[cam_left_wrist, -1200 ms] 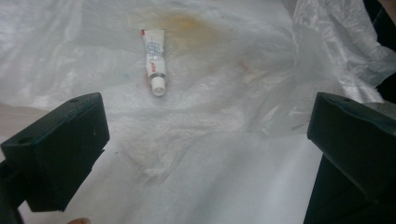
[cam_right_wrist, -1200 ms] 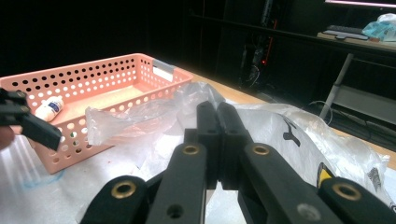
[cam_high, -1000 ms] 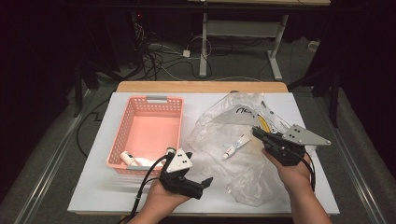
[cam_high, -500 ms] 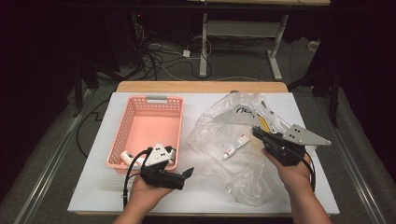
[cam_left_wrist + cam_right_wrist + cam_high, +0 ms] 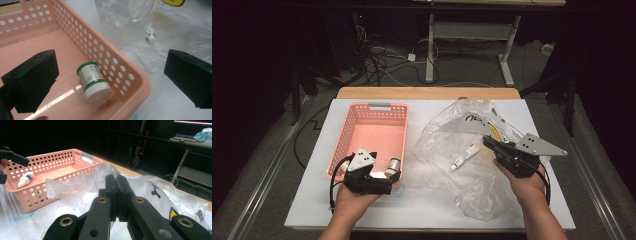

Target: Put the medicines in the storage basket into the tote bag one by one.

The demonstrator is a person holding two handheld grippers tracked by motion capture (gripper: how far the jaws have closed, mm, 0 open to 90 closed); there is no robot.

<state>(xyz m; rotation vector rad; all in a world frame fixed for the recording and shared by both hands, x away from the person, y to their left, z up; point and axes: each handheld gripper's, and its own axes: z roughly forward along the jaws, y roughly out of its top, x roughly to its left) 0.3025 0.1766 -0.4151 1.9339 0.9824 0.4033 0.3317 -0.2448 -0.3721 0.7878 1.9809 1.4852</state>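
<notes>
One pink basket (image 5: 377,131) holding one jar (image 5: 93,81), one dropper bottle (image 5: 25,179); one plastic bag (image 5: 462,145); left gripper (image 5: 110,80) wide, right gripper (image 5: 116,187) pinching bag; white table (image 5: 312,210), dark room.

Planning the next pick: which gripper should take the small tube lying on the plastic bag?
Probably the right gripper: it sits beside the small tube on the plastic bag, though its jaws are shut. The left gripper, jaws open, hangs over the pink basket.

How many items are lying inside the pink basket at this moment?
2. A white jar with green bands lies on its side in the near corner of the pink basket. A small white dropper bottle rests against the basket's wall. More may be hidden behind the left gripper.
</notes>
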